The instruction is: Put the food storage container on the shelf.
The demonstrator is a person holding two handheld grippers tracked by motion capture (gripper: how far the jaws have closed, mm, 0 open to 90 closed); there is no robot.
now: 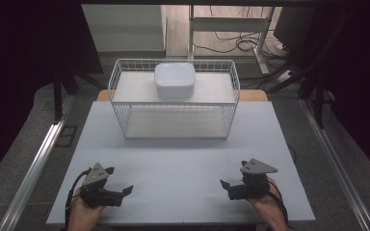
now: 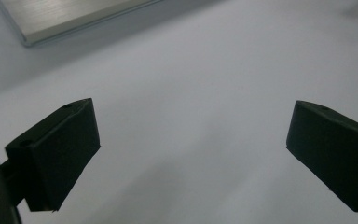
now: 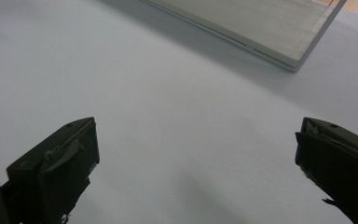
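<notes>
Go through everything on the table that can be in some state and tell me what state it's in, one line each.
left gripper: open, holding nothing, low over the table's near edge.
right gripper: open, holding nothing, low over the near edge.
white bowl: upside down on the rack's upper shelf.
wire rack: upright at the far side, lower shelf bare.

The left gripper is resting low near the front left corner of the table, held in the person's left hand, its jaws spread wide and pointing toward the right. The right gripper is sitting near the front right corner, gripped by the right hand, its jaws also gaping wide and pointing left. Both are holding nothing, and the two grippers are lying well apart.
</notes>
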